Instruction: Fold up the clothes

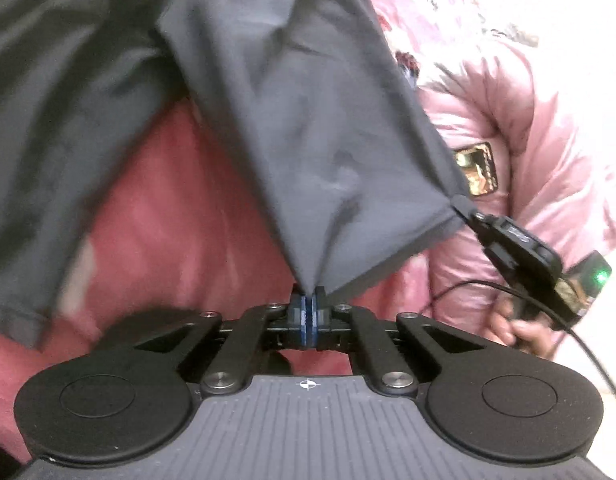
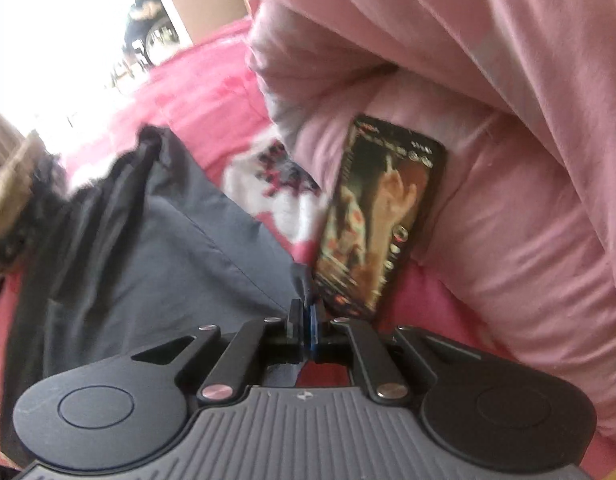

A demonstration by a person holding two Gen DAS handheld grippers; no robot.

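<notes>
We see the left gripper (image 1: 308, 294) with its jaws pressed together on a pinch of the dark grey garment (image 1: 299, 120), the cloth bunching to a point right where the blue pads (image 1: 303, 312) meet. From there the fabric fans upward and to the left, filling most of the left wrist view above a red bedspread (image 1: 167, 232). Along the same hem, over to the right, the right gripper (image 1: 466, 206) has its tips clamped on another corner of the cloth, so the edge runs taut between the two. A hand (image 1: 512, 328) holds that gripper's handle, with a black cable (image 1: 588, 352) trailing from it, and a pink puffy jacket (image 1: 508, 120) fills the space behind.

In the right wrist view the right gripper (image 2: 308, 306) has its jaws closed on a small fold of the garment (image 2: 147, 240), which spreads away to the left over the bedspread (image 2: 195, 92). Just beside the tips, to the right, a phone (image 2: 384, 216) with a lit screen leans against a pink quilt (image 2: 488, 220); what plays on the screen is too blurred for us to make out. A patterned white and red cloth (image 2: 267, 184) lies behind the phone and garment
</notes>
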